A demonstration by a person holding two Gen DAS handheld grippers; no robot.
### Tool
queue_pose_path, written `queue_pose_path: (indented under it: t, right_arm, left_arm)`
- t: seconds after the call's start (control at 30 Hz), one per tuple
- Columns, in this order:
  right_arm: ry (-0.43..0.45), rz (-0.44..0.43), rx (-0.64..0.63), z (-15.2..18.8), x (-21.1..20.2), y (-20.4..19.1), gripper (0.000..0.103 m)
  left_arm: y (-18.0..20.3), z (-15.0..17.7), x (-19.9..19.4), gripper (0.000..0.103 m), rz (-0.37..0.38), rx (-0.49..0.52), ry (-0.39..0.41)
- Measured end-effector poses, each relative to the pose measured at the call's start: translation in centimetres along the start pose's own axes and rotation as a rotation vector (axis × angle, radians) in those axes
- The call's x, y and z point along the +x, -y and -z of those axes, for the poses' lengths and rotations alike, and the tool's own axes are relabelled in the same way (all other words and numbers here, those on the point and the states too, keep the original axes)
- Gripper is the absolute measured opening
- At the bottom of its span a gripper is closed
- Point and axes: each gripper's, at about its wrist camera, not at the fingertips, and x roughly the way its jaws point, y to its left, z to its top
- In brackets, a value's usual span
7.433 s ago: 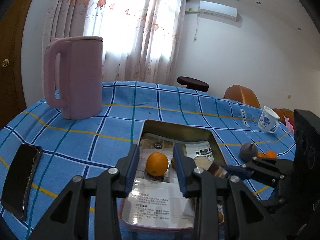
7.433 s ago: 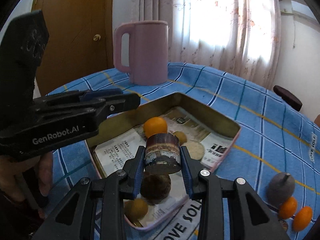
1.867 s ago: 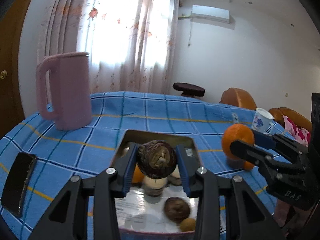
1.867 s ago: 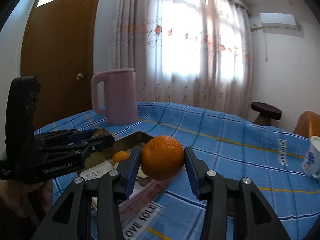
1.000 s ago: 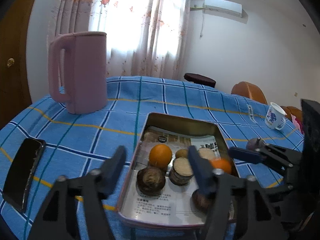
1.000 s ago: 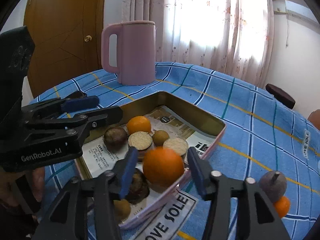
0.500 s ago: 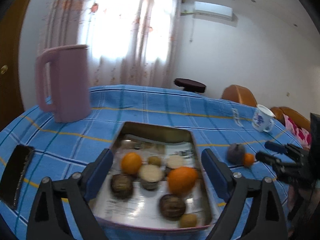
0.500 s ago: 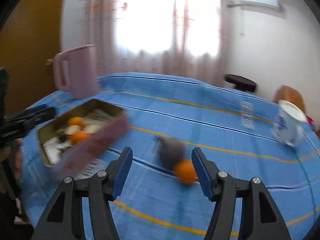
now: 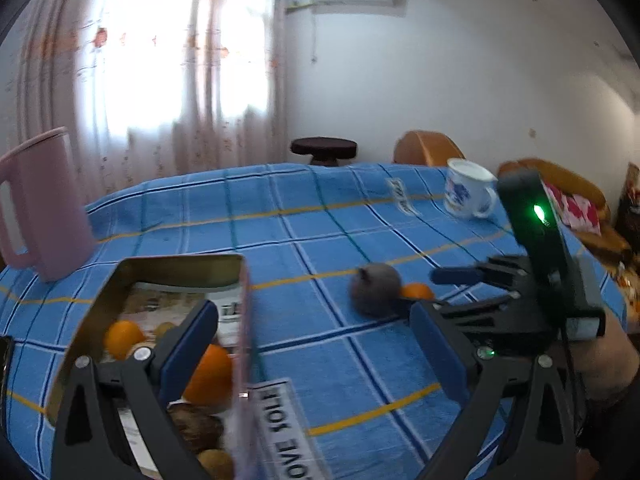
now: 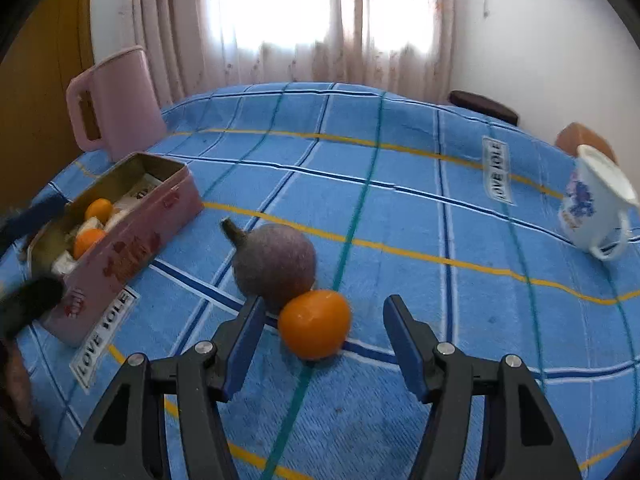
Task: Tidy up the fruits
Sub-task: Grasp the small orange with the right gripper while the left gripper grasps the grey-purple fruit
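Note:
A pink tin box [image 10: 132, 236] on the blue checked tablecloth holds several oranges and brown fruits; it also shows in the left wrist view [image 9: 243, 320]. A small orange [image 10: 315, 324] lies on the cloth against a grey-purple round fruit with a stem [image 10: 274, 264]; both show in the left wrist view, the orange [image 9: 417, 291] behind the grey fruit [image 9: 374, 288]. My right gripper [image 10: 324, 340] is open, its jaws either side of the small orange, just short of it. My left gripper [image 9: 316, 356] is open and empty, beside the tin's right wall.
A pink jug [image 10: 116, 104] stands at the table's back left. A white cup with a blue pattern [image 10: 596, 208] stands at the right. A stool [image 9: 323, 148] and orange chairs [image 9: 428, 148] stand beyond the table.
Both views have swung right, away from the tin. My right gripper has come in low over the small orange. My left gripper has shifted right past the tin's edge.

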Motion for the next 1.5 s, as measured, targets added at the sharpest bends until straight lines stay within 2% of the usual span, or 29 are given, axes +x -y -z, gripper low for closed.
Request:
queue_pose_path:
  t: [0.07, 0.1, 0.23, 0.43, 0.63, 0.77, 1.0, 1.07, 1.13, 1.2, 1.27, 1.3, 1.5]
  right_arm:
    - [-0.017, -0.017, 0.006, 0.0, 0.4, 0.2, 0.053]
    - [-0.045, -0.032, 0.006, 0.1, 0.9, 0.1, 0.039]
    - [-0.044, -0.041, 0.013, 0.2, 0.9, 0.0, 0.039]
    - [-0.028, -0.043, 0.021, 0.2, 0.6, 0.3, 0.039]
    - [0.071, 0.02, 0.087, 0.4, -1.5, 1.6, 0.039]
    - [0.144, 0.065, 0.192, 0.8, -3.0, 3.4, 0.039]
    - [0.218, 0.075, 0.318, 1.6, -4.4, 5.7, 0.039]
    - [0.221, 0.075, 0.317, 1.6, -4.5, 5.7, 0.039]
    - [0.222, 0.079, 0.308, 1.6, -4.5, 5.5, 0.039]
    - [0.222, 0.081, 0.299, 1.6, -4.5, 5.3, 0.039]
    - [0.221, 0.081, 0.295, 1.6, -4.5, 5.3, 0.039]
    - [0.221, 0.081, 0.294, 1.6, -4.5, 5.3, 0.039]
    - [0.24, 0.088, 0.275, 1.7, -4.8, 5.0, 0.039]
  left_arm:
    - [0.7, 0.1, 0.3, 0.099, 0.01, 0.014, -0.006]
    - [1.1, 0.2, 0.6, 0.099, 0.017, 0.022, -0.014]
    - [1.8, 0.3, 1.1, 0.099, 0.019, 0.049, -0.03]
    - [0.8, -0.4, 2.0, 0.099, -0.003, 0.022, -0.034]
    - [1.4, -1.1, 3.2, 0.099, 0.016, 0.013, -0.057]
    - [2.7, -1.5, 4.9, 0.099, 0.032, 0.02, -0.088]
    - [4.7, -2.0, 8.3, 0.097, 0.075, 0.028, -0.163]
    - [4.8, -2.1, 9.7, 0.095, 0.087, 0.013, -0.207]
    - [4.7, -2.1, 10.6, 0.082, 0.112, -0.009, -0.236]
    - [4.4, -2.2, 11.0, 0.08, 0.114, -0.024, -0.251]
    - [4.4, -2.2, 11.3, 0.066, 0.126, -0.03, -0.266]
    - [4.6, -2.1, 11.4, 0.055, 0.133, -0.031, -0.272]
    - [3.7, -2.1, 10.9, 0.055, 0.157, -0.072, -0.252]
